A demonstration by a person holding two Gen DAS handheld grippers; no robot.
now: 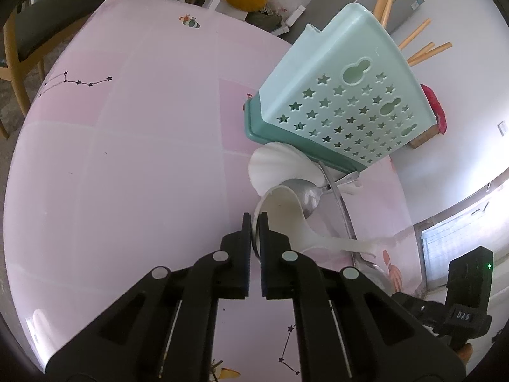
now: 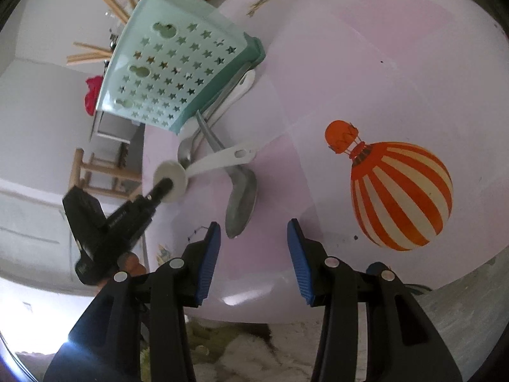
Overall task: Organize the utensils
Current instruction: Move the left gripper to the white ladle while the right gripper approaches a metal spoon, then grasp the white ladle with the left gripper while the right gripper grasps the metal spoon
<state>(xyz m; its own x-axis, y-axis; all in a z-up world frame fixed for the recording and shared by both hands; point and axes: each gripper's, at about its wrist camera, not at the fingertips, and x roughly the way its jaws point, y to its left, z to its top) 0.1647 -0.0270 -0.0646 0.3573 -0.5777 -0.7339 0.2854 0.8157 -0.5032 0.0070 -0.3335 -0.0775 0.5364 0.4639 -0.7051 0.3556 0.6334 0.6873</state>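
In the left wrist view, my left gripper (image 1: 254, 222) is shut on the rim of a white plastic spoon (image 1: 286, 213), whose handle runs off to the right. The right wrist view shows that same left gripper (image 2: 163, 187) clamped on the white spoon's (image 2: 222, 157) round bowl. Under it lies a metal spoon (image 2: 242, 197), its bowl just ahead of my right gripper (image 2: 254, 226), which stands open with nothing between its fingers. Behind them a mint-green utensil holder (image 1: 343, 105) with star holes holds wooden chopsticks (image 1: 420, 47). A white shell-shaped spoon (image 1: 273, 168) and another metal spoon (image 1: 307, 197) lie at the holder's base.
The utensils lie on a round pink table (image 1: 133, 159) printed with an orange striped balloon (image 2: 400, 194). Its near edge runs just under my right gripper. A wooden chair (image 1: 19, 60) and a wooden stool (image 2: 95, 172) stand beyond the table. Something red (image 1: 435, 108) sits behind the holder.
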